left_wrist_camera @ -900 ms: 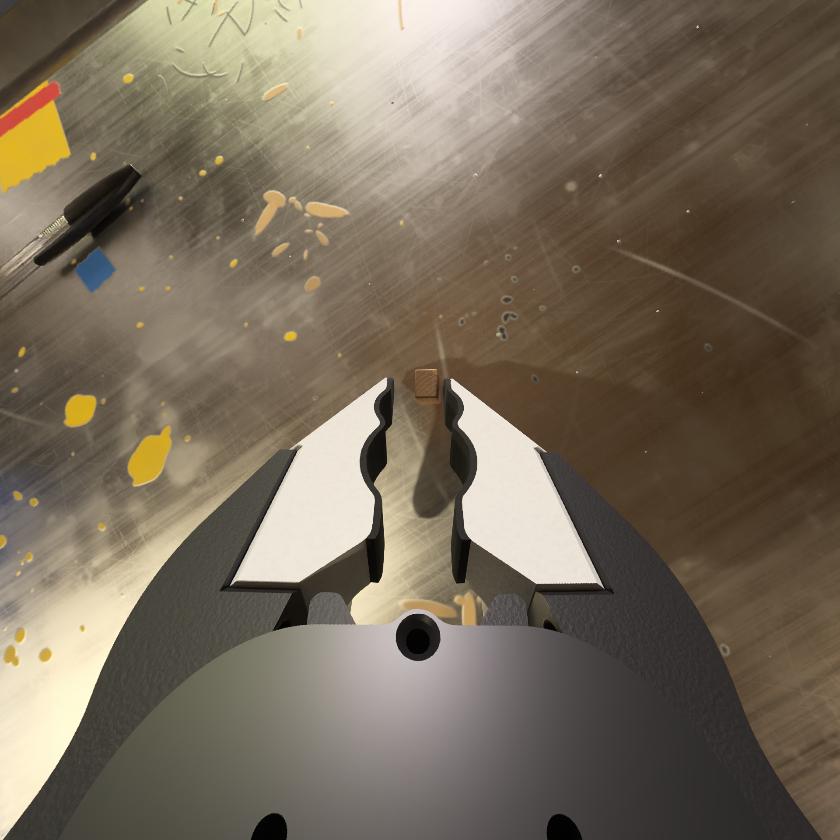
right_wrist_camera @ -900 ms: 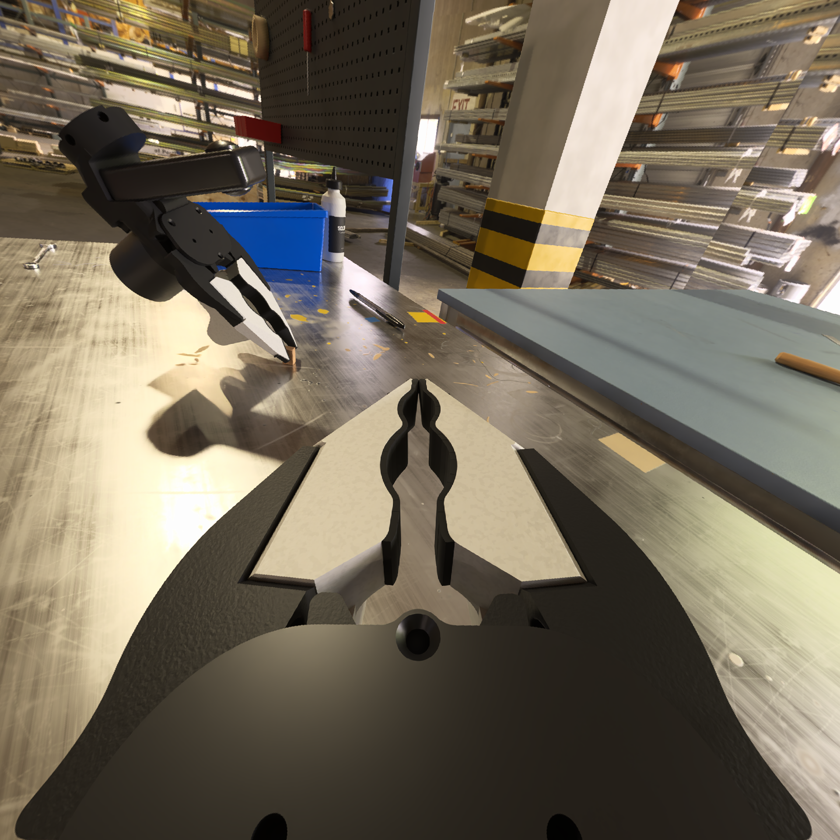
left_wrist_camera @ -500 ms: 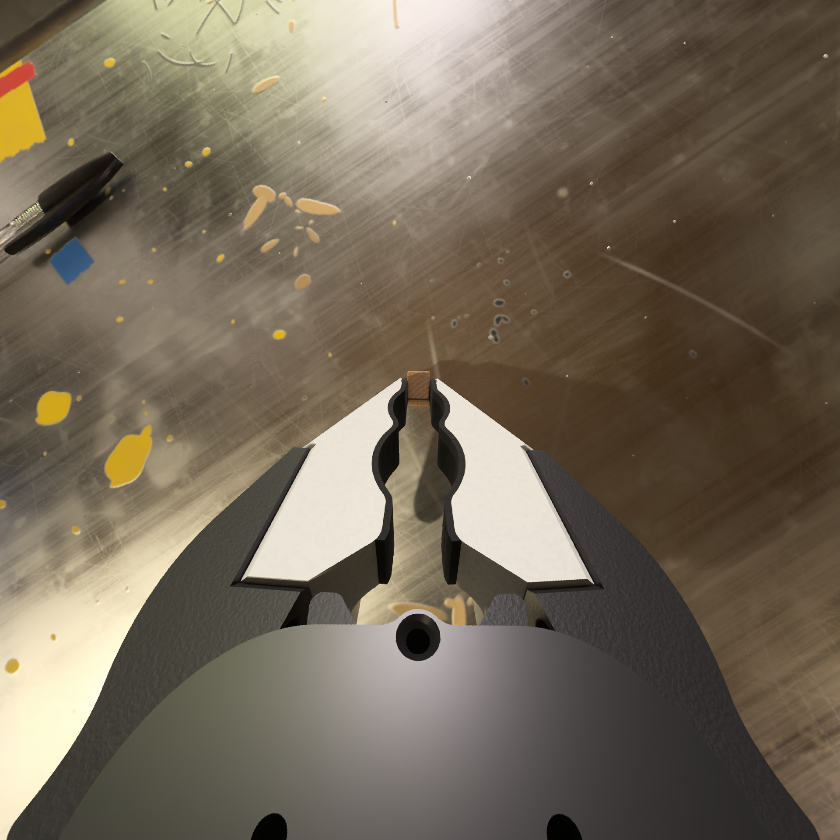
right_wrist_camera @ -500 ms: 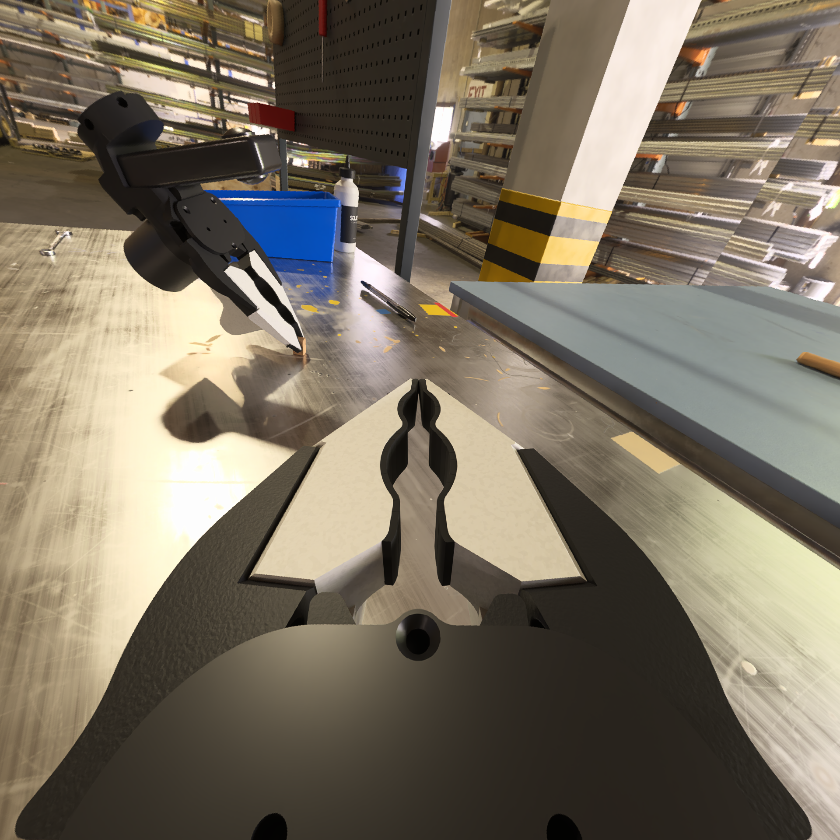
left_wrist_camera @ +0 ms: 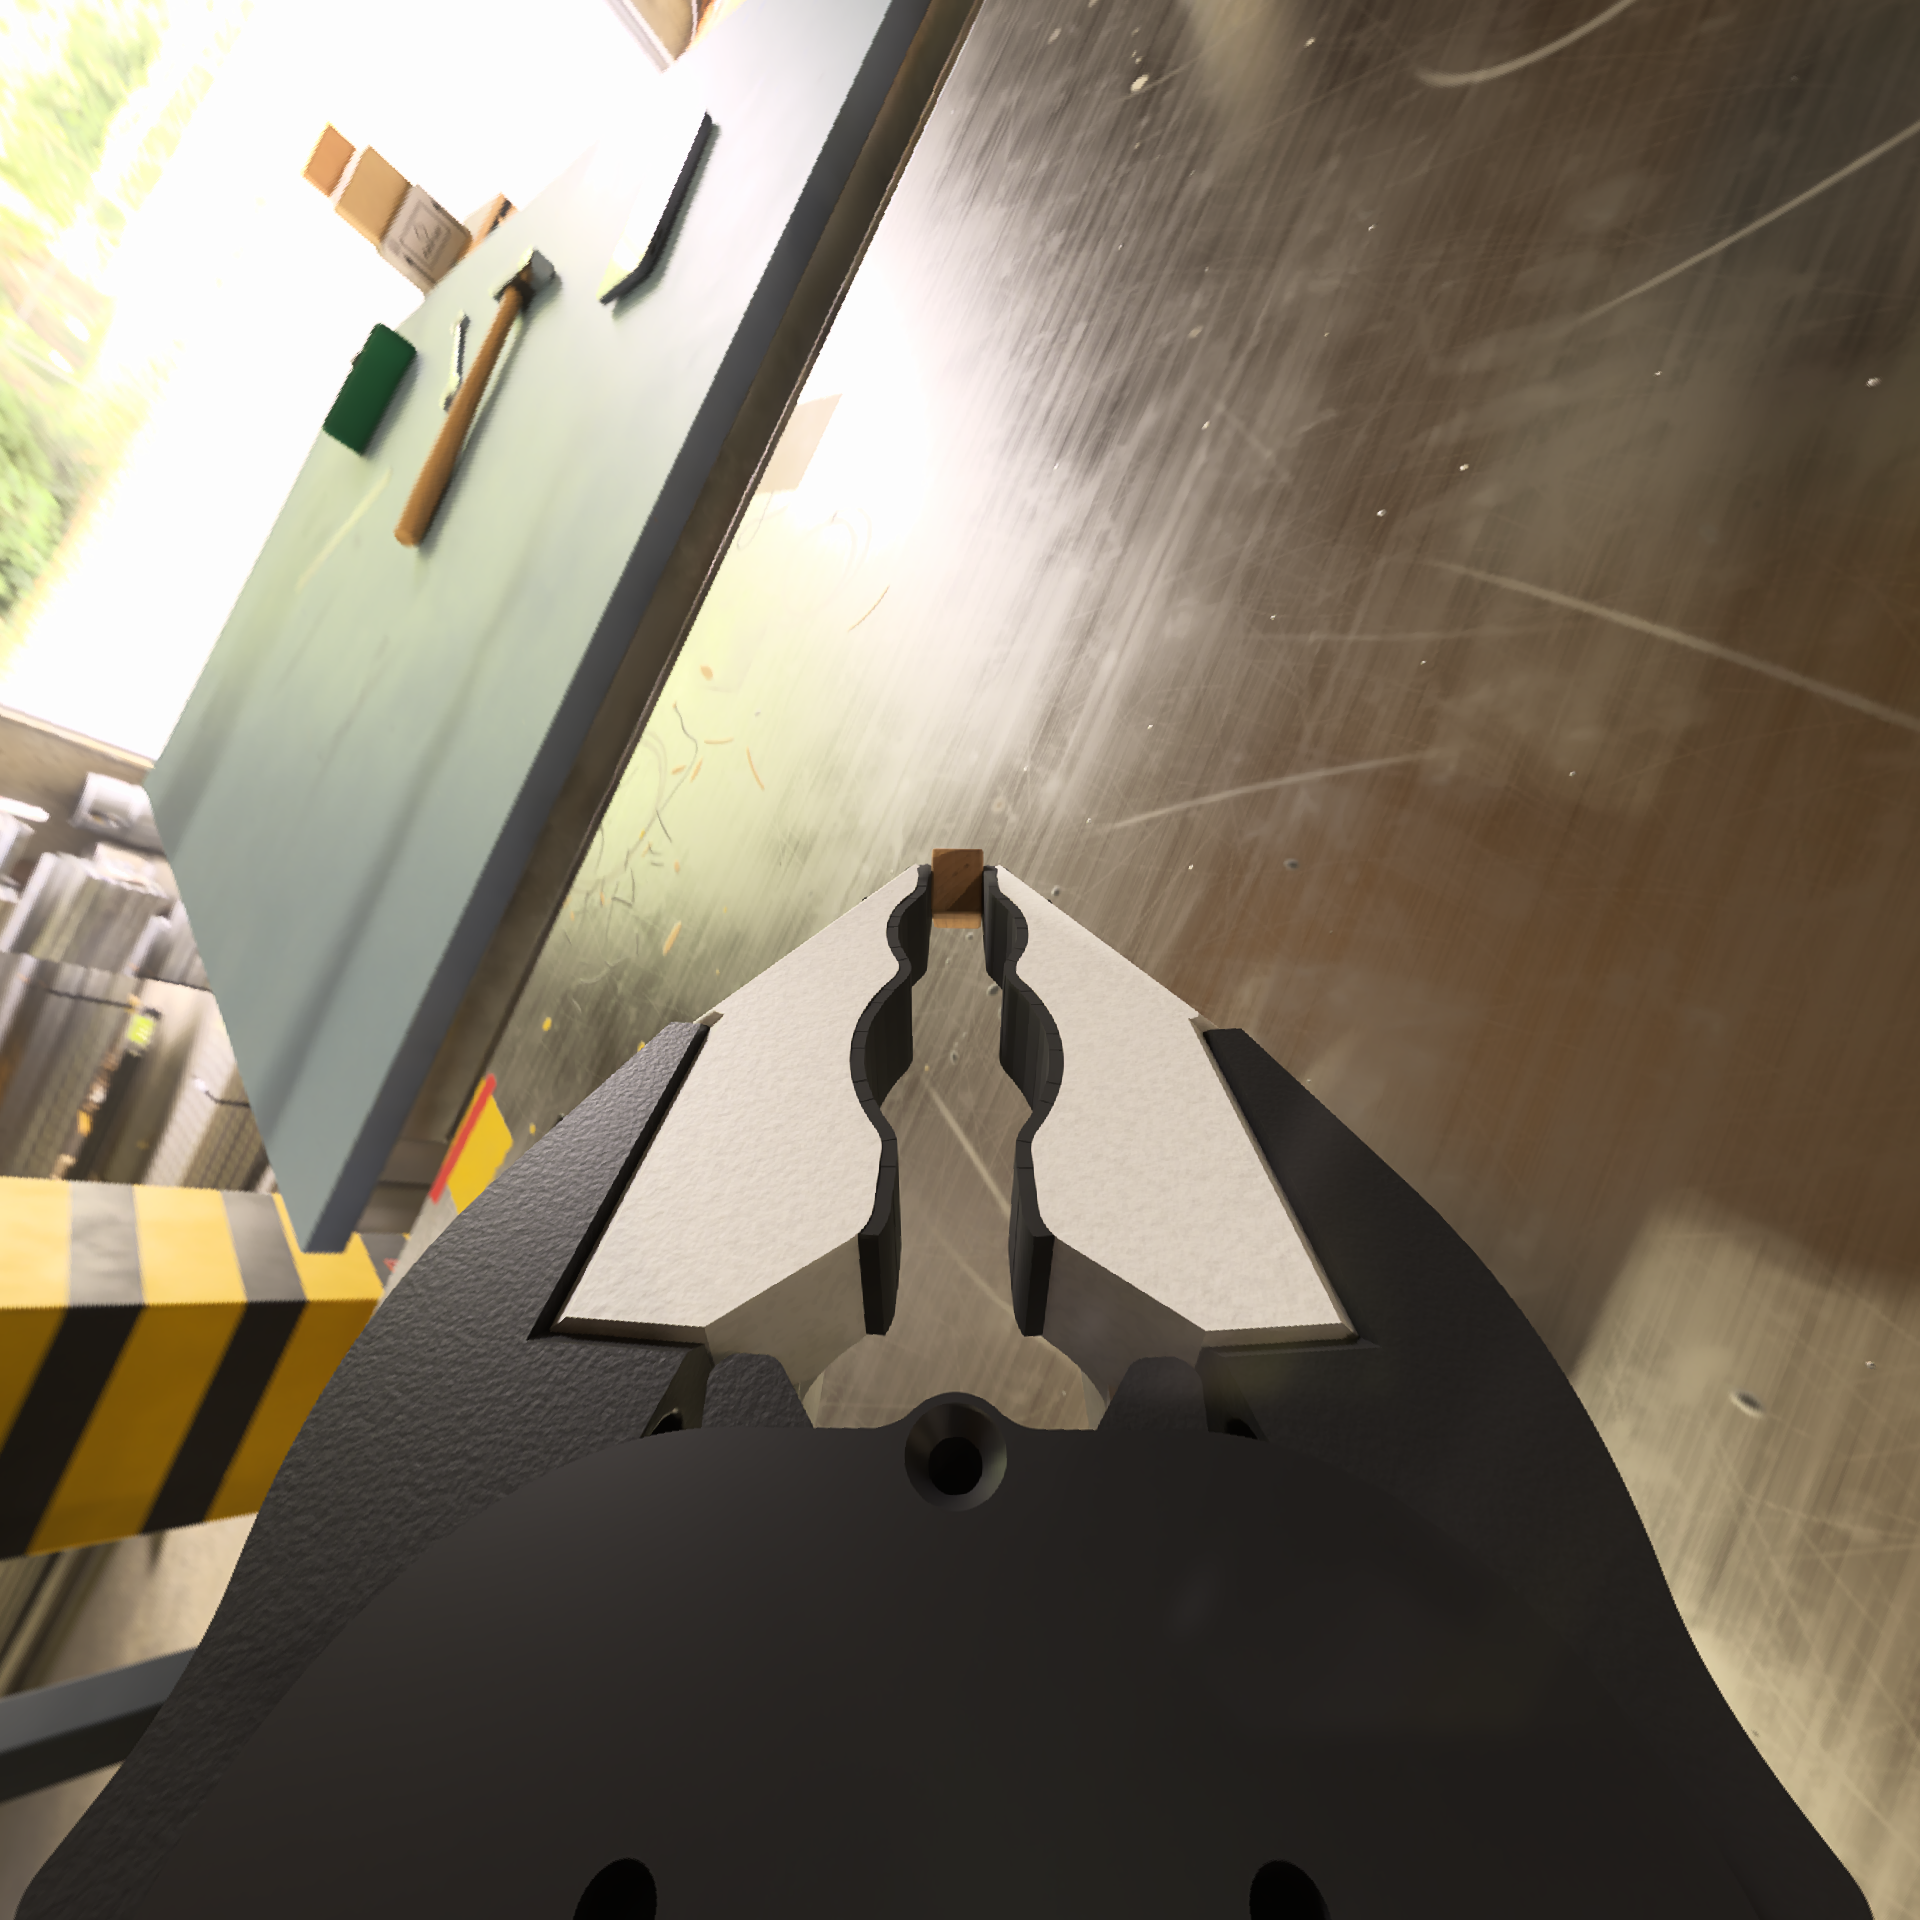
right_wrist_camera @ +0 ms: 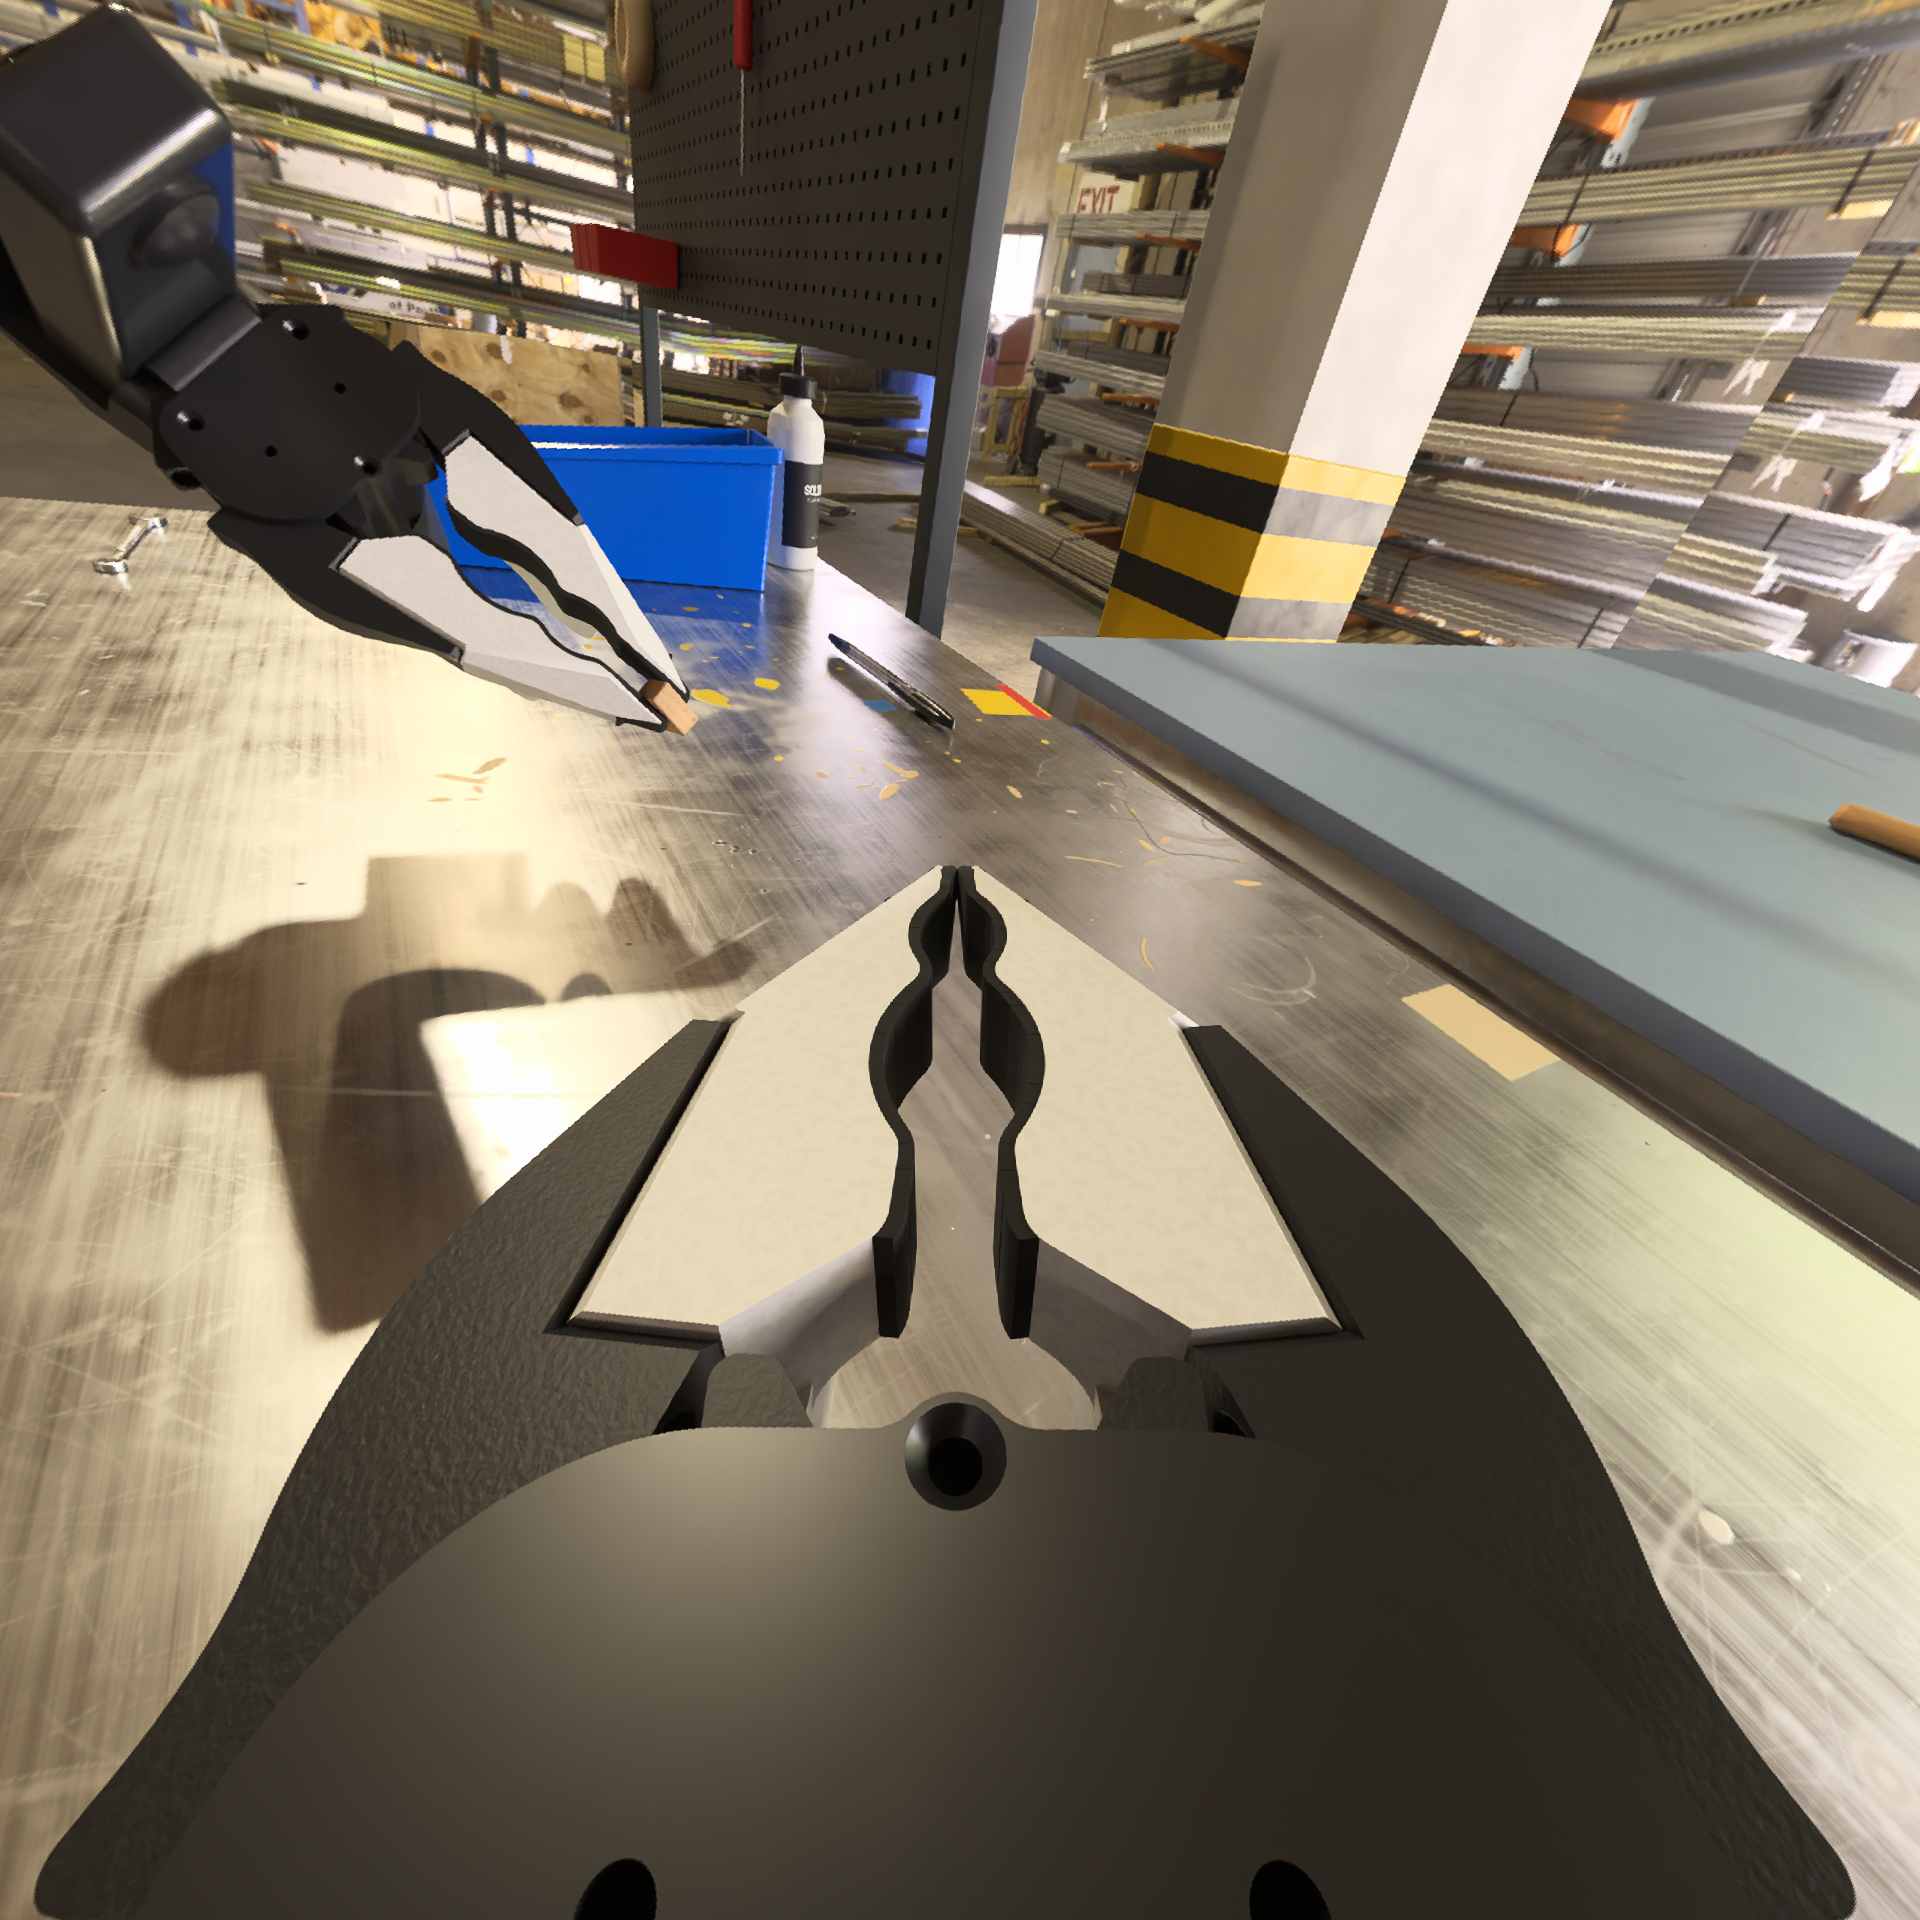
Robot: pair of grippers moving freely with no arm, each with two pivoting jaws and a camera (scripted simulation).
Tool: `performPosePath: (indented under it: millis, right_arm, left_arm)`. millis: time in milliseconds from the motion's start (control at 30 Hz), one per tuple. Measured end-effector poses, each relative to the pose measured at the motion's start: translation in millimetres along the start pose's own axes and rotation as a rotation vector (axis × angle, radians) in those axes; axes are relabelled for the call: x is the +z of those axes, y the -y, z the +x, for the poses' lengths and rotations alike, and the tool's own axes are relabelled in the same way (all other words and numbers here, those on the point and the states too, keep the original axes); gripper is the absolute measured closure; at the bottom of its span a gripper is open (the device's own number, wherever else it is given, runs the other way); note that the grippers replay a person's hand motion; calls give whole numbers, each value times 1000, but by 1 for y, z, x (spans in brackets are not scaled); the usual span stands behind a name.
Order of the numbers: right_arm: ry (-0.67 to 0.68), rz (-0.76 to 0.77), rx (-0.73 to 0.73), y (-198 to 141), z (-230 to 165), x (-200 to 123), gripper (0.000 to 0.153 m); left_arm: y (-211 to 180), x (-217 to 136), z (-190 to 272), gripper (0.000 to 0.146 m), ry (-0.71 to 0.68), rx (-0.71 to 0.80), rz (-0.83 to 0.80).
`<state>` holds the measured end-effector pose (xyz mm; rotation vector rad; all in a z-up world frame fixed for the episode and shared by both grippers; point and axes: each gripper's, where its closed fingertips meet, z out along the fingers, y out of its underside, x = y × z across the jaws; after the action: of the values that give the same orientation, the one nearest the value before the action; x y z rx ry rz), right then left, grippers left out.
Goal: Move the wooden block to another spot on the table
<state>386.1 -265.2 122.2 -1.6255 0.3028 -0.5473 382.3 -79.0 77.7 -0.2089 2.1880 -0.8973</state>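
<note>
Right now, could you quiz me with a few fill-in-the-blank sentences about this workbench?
1. The left gripper pinches a small wooden ____ at its fingertips.
2. The right gripper is shut and holds ____.
3. Behind the pen stands a ____ bin.
4. On the grey board lies a ____ with a wooden handle.

Missing: block; nothing; blue; hammer

Wrist cameras; both probably overlook table

Wooden block: small, brown, cube-like. Pinched between tips of left claw, raised clear above scratched metal table, tilted in right wrist view.
</note>
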Motion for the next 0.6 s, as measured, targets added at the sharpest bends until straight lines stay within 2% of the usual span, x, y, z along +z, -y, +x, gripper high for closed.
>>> performPosePath:
  millis: [300, 600]
  right_arm:
    - [7, -6, 0, -1, -1, 1, 153]
    - [22, -16, 1, -4, -4, 3, 153]
  left_arm:
    - [20, 13, 33, 137, -75, 103, 55]
    - [38, 34, 96, 137, -375, 5, 84]
